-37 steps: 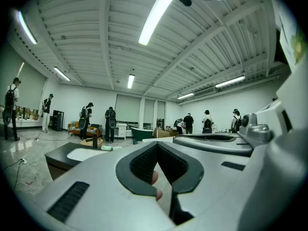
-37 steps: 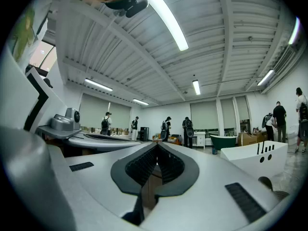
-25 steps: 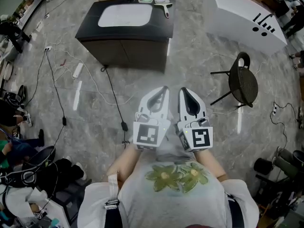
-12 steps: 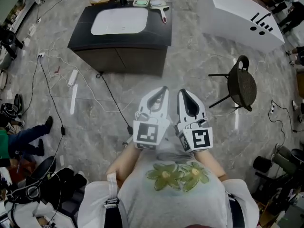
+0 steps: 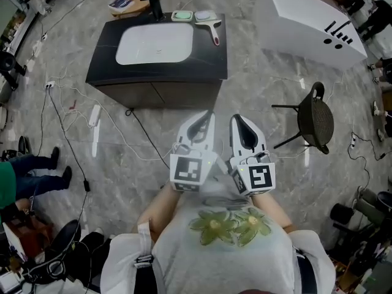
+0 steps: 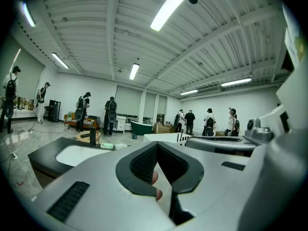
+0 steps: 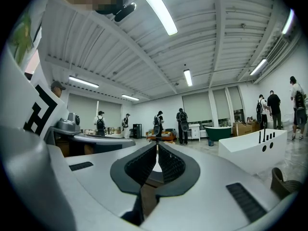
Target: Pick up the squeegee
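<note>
While both grippers sit close to the person's chest at the lower centre of the head view, the squeegee (image 5: 211, 24) lies well apart from them at the upper centre, on the far right part of the dark vanity top (image 5: 103, 66); it is just beside a pale green dish (image 5: 182, 16) and just past the white basin (image 5: 154, 43). The left gripper (image 5: 212, 113) has its jaws together with nothing between them, and its own view shows the same pads meeting at the tips; the right gripper (image 5: 234, 117) is likewise closed and empty.

The step in hand looks like the approach – the reach cannot begin from here. To do it well, walk up to the vanity's right front corner, minding the cables (image 5: 120, 122) trailing across the floor at centre left; part the jaws before reaching, not over the counter's clutter. The right gripper seems the better choice, since the red handle (image 5: 215, 37) points toward the person on that side; close across the handle rather than the wide blade – a narrower, surer hold.
</note>
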The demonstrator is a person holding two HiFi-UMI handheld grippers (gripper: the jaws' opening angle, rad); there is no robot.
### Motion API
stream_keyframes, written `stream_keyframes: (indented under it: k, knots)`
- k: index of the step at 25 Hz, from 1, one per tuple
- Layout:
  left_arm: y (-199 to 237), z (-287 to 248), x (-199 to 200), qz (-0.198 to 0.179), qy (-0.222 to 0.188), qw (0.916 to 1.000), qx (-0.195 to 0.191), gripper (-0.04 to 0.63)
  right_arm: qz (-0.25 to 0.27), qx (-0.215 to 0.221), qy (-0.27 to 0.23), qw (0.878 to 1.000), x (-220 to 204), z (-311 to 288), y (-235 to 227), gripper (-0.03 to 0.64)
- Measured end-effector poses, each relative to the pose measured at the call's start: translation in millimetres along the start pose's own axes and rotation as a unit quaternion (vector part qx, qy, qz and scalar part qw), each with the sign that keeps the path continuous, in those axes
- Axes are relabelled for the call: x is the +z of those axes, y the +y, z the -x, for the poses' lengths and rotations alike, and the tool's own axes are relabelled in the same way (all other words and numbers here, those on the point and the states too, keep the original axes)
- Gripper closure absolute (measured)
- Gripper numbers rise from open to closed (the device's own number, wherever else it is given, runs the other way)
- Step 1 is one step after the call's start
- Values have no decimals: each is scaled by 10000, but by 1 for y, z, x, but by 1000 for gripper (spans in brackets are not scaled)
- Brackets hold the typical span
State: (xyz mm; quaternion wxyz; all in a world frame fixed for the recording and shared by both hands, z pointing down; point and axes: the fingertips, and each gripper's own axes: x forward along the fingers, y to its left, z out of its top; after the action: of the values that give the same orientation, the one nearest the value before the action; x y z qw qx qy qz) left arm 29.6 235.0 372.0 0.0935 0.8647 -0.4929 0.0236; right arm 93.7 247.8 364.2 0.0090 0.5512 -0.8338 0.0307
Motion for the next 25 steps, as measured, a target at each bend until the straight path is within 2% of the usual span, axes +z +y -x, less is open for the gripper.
stream_keyframes:
  k: [13, 21, 25]
  knots:
    - [67, -36, 4, 247, 26, 9997, -89, 586, 109, -69, 298, 9995, -10, -74, 10, 592]
    - [79, -59, 5, 319, 64, 9994, -137, 586, 140, -198, 374, 9990, -9, -99, -7, 592]
    - [89, -76, 5, 351, 109, 9992, -144, 586, 121, -131, 485, 9987, -13, -116, -11, 592]
